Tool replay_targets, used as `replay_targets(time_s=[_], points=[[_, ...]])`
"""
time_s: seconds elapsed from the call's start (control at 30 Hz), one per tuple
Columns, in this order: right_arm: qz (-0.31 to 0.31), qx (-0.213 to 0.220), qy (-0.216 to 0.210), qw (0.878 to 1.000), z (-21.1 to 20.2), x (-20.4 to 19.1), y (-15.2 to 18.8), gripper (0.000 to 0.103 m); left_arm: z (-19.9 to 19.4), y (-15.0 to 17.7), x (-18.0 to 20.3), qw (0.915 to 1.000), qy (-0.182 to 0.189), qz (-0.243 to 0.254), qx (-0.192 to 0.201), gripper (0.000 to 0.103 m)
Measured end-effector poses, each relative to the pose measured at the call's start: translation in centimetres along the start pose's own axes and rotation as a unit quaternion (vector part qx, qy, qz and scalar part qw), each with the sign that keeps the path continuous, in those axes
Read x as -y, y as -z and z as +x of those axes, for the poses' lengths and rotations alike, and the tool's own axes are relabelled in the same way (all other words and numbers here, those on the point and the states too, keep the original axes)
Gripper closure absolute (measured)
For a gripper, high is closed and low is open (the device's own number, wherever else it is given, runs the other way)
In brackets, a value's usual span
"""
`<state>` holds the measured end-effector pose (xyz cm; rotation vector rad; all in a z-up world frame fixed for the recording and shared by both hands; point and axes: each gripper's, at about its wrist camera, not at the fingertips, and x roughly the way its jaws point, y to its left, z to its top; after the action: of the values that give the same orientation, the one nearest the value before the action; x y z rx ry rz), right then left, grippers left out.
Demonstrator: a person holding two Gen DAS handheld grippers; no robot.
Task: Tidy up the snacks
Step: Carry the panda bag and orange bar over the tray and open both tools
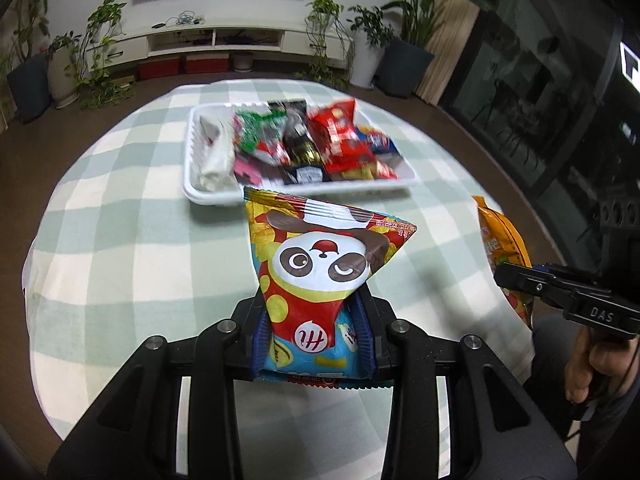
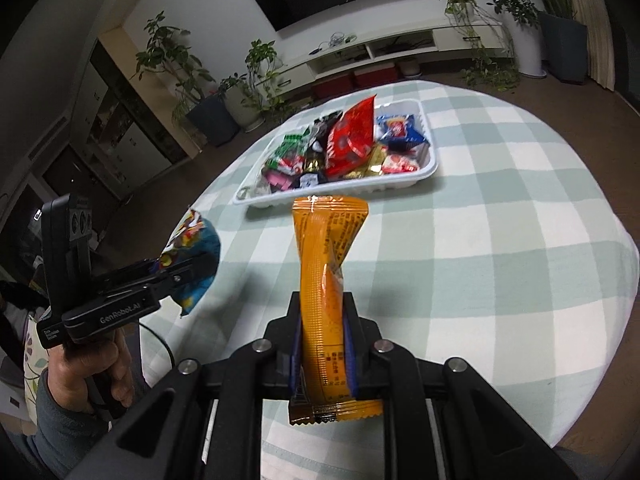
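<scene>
The left gripper (image 1: 314, 320) is clamped on a glossy panda-print snack bag (image 1: 320, 264) and the right gripper (image 2: 323, 336) on a slim orange foil packet (image 2: 326, 256), both raised above the checked tablecloth (image 1: 120, 240) short of the crowded white plastic tray (image 1: 200, 192), likely for loading, with bare cloth all around.

Black jaws, blue pads (image 1: 259, 336), silver screws.

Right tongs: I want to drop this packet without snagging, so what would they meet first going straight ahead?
Probably the white tray of snacks: the right tongs, shut on the orange packet, point at its near rim. Height above it is unclear.
</scene>
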<state>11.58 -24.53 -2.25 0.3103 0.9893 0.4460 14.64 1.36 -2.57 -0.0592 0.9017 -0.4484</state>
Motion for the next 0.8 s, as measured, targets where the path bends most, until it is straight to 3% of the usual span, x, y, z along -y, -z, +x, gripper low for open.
replay_targets(time_s=[0.13, 0.4, 0.57, 0.8], points=[[-0.007, 0.016, 0.005, 1.0, -0.5, -0.2, -2.5, 0.085, -1.2, -3.1, -1.5, 0.9996, 0.006, -0.014, 0.025, 0.07], [-0.053, 0.064, 0.003, 0.997, 0.2, -3.7, -11.3, 0.085, -1.5, -11.2, -4.0, 0.9977, -0.01, -0.018, 0.064, 0.07], [-0.049, 0.056, 0.01, 0.997, 4.3, -4.1, -15.6, 0.085, 2.2, -14.6, -5.1, 0.9982, -0.011, -0.023, 0.054, 0.07], [-0.031, 0.012, 0.079, 0.996, 11.0, -0.7, -17.7, 0.085, 9.3, -16.0, -6.4, 0.9993, -0.018, -0.027, 0.018, 0.07]])
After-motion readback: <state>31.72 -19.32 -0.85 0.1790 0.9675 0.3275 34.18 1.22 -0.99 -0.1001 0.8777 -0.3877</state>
